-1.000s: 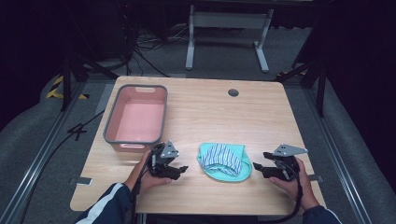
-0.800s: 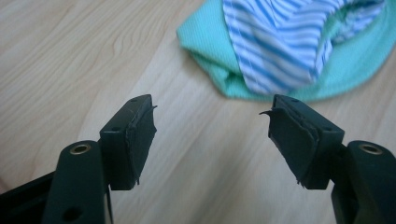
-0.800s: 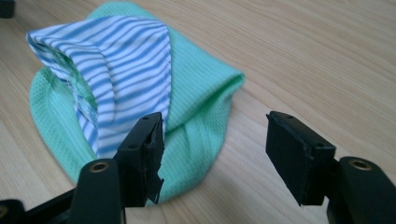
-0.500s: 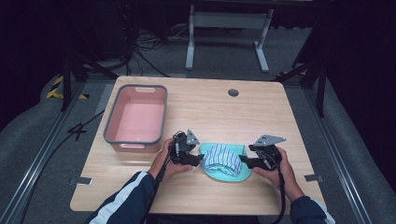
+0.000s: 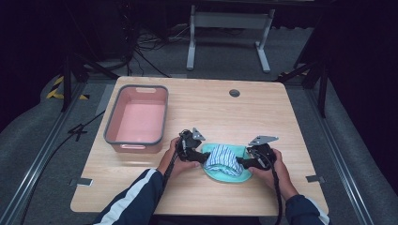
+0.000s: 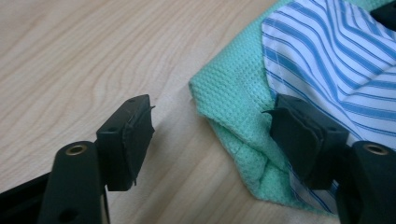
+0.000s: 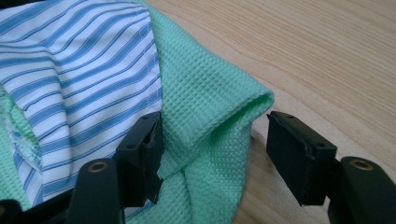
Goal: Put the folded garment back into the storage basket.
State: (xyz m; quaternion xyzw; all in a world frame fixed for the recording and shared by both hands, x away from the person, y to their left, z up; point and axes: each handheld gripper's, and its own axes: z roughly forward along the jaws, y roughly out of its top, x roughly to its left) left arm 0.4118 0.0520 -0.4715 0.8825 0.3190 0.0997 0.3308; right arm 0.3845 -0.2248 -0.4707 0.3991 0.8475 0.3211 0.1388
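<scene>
Cloth bundle: green waffle-weave cloth [image 5: 225, 174] with a blue-striped cloth [image 5: 224, 155] lying on top of it, resting on the counter [image 5: 281, 122] near the front edge, between the 2 hands. A pink bin [image 5: 137, 118] stands well apart to the left rear, with nothing visible inside.

Key relation: the bundle's long axis runs left-right across the counter, and the 2 claws face each other along that axis, 1 at each end. Left claw [image 5: 202, 157] is at the bundle's left end, right claw [image 5: 242, 162] at its right end; both look about equally near, so neither hand has the advantage.

Left claw [image 6: 210, 135]: jaws wide apart. The folded green corner [image 6: 233, 121] sits in the gap, nearer the right-hand jaw, which overlaps the striped cloth's edge in this view; the other jaw stands over bare wood. Not gripping yet.

Right claw [image 7: 215, 149]: jaws wide apart too. A raised fold of green cloth [image 7: 224, 116] lies between them; the left-hand jaw touches or nearly touches the cloth where stripe meets green, the other jaw is just clear, over bare wood. Nothing held.

Judgement: step in hand is a 2-sided pinch of the bundle's ends. Each claw probably needs only a short advance and a closing. Risk: catching only the green layer and leaving the striped cloth loose on top.
</scene>
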